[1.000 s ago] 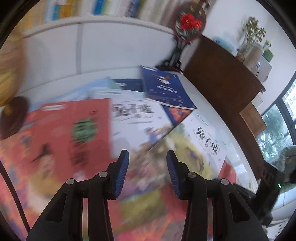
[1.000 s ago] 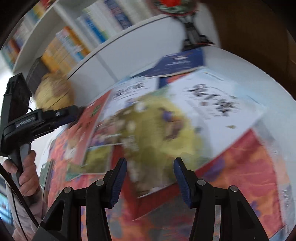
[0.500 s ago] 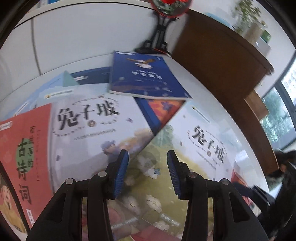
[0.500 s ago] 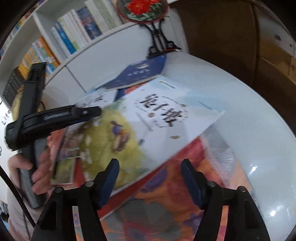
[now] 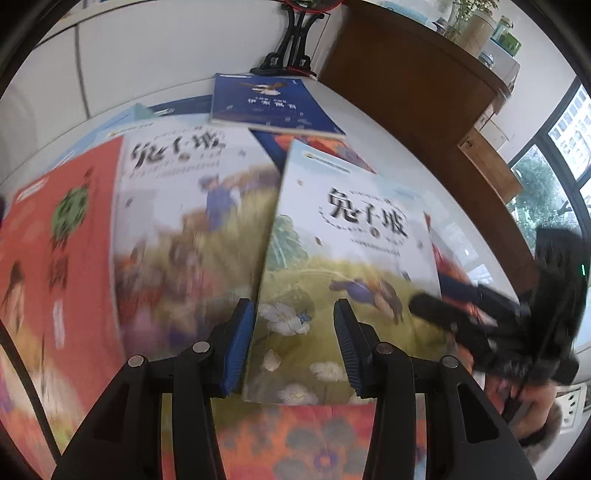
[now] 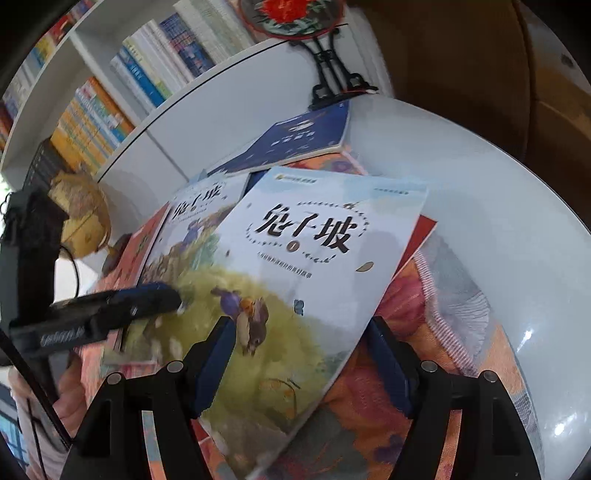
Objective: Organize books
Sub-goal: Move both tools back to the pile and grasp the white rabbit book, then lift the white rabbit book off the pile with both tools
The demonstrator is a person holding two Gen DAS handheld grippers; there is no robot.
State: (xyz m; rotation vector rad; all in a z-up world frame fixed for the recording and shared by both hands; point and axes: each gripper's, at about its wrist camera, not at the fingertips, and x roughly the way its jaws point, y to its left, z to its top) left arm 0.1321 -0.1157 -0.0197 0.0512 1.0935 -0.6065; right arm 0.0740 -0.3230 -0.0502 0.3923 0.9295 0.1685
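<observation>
Lying flat beneath both tools, the white book (image 6: 314,258) sits ungripped; right tool (image 6: 301,365) just widened, left tool (image 5: 293,347) narrow.

- Left black plastic two-finger gripper (image 5: 294,345) with ribbed blue pads and silver screws.
- Right black plastic gripper (image 6: 303,363), dark blue pads, thin black cable.

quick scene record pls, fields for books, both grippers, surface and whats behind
top book: rabbit-hill book, lying over a twin copy
other books: blue book at the back, red book
left gripper: open, over the top book's edge, holding nothing
right gripper: jaws just opening, wide, book between them
surface: white table
behind: bookshelf, fan on a stand
</observation>
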